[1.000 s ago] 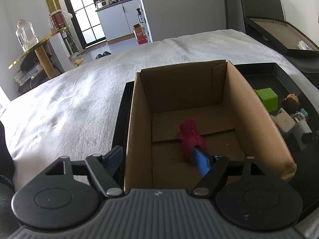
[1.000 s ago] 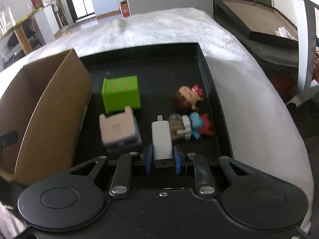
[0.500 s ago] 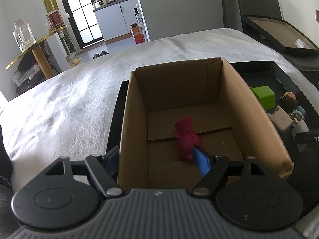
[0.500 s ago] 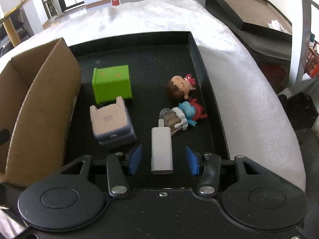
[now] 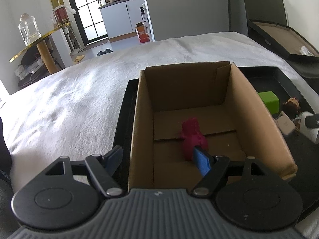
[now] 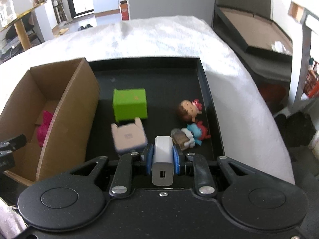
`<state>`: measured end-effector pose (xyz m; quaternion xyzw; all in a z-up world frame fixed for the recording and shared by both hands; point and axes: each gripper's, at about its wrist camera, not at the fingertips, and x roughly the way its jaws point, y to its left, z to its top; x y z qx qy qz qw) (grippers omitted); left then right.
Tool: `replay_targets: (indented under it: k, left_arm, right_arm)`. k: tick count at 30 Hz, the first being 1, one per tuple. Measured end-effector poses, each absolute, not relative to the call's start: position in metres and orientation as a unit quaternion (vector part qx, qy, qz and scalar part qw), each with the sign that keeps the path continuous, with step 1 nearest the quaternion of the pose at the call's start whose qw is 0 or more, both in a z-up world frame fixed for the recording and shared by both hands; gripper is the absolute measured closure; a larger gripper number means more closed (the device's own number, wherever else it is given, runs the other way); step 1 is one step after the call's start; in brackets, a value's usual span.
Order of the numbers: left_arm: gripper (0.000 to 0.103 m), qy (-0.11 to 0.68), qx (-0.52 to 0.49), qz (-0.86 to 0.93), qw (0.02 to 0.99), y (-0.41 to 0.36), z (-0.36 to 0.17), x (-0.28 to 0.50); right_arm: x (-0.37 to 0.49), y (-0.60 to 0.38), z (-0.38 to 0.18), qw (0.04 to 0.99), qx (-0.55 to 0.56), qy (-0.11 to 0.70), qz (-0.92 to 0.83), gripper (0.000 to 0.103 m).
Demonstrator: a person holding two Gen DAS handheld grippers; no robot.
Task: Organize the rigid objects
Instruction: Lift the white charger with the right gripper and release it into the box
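My right gripper (image 6: pixel 162 151) is shut on a white USB charger (image 6: pixel 162 161), held a little above the black tray (image 6: pixel 159 75). On the tray lie a green cube (image 6: pixel 129 106), a pale cat-eared box (image 6: pixel 128 139), a doll head (image 6: pixel 188 109) and a blue-and-red figure (image 6: pixel 196 133). A cardboard box (image 5: pixel 259 119) stands at the tray's left with a pink dinosaur (image 5: pixel 192 137) inside. My left gripper (image 5: pixel 157 159) is open and straddles the box's left wall, one finger inside, one outside, neither pad touching it.
The tray rests on a white cloth-covered surface (image 5: pixel 69 103). To the right of it is a dark flat case (image 6: pixel 259 31) with a brown inside. A gold-edged side table (image 5: pixel 37 41) with a glass jar stands far left.
Half a second ago the right jaws stood apart around the charger lying on the tray; now they are closed on it and it has risen. The left gripper has kept still.
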<state>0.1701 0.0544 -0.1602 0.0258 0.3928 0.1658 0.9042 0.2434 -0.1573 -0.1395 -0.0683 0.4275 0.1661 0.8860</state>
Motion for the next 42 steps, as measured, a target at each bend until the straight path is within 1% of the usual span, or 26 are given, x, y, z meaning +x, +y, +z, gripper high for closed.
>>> replay_targets:
  k: [13, 18, 23, 25, 27, 28, 30, 31, 33, 35, 36, 39, 42]
  left_arm:
    - [0.027, 0.401, 0.010, 0.163, 0.901, 0.059, -0.163, 0.173]
    - [0.027, 0.394, -0.003, 0.169, 0.903, 0.065, -0.160, 0.171]
    - [0.028, 0.388, 0.000, 0.169, 0.906, 0.064, -0.161, 0.168]
    - [0.032, 0.387, -0.006, 0.170, 0.906, 0.066, -0.162, 0.168]
    - [0.043, 0.386, -0.009, 0.170, 0.906, 0.068, -0.162, 0.167]
    - [0.047, 0.388, -0.010, 0.172, 0.905, 0.070, -0.162, 0.168]
    - [0.062, 0.391, -0.017, 0.174, 0.904, 0.075, -0.162, 0.167]
    - [0.065, 0.391, -0.020, 0.175, 0.903, 0.076, -0.162, 0.166]
    - [0.077, 0.392, -0.021, 0.177, 0.903, 0.080, -0.162, 0.166]
    - [0.084, 0.392, -0.021, 0.177, 0.903, 0.082, -0.162, 0.166]
    - [0.087, 0.391, -0.022, 0.177, 0.903, 0.084, -0.162, 0.166]
    - [0.091, 0.389, -0.008, 0.179, 0.904, 0.083, -0.162, 0.166]
    - [0.092, 0.392, -0.026, 0.174, 0.903, 0.087, -0.163, 0.166]
  right_arm:
    - [0.233, -0.135, -0.111, 0.897, -0.089, 0.382, 0.206, 0.082]
    - [0.227, -0.125, -0.102, 0.902, -0.095, 0.352, 0.230, 0.082]
    - [0.228, -0.114, -0.095, 0.905, -0.094, 0.339, 0.241, 0.082]
    - [0.228, -0.109, -0.093, 0.905, -0.093, 0.336, 0.245, 0.082]
    - [0.227, -0.102, -0.092, 0.904, -0.096, 0.332, 0.250, 0.082]
    - [0.226, -0.099, -0.091, 0.904, -0.097, 0.332, 0.252, 0.082]
    - [0.226, -0.093, -0.091, 0.902, -0.098, 0.332, 0.257, 0.082]
    - [0.225, -0.090, -0.092, 0.902, -0.099, 0.331, 0.259, 0.082]
    - [0.225, -0.083, -0.092, 0.900, -0.104, 0.329, 0.265, 0.082]
    - [0.223, -0.077, -0.093, 0.899, -0.109, 0.327, 0.269, 0.082]
    - [0.223, -0.074, -0.093, 0.900, -0.112, 0.325, 0.268, 0.082]
    - [0.224, -0.068, -0.093, 0.900, -0.121, 0.322, 0.267, 0.082]
    - [0.226, -0.067, -0.090, 0.903, -0.118, 0.314, 0.269, 0.082]
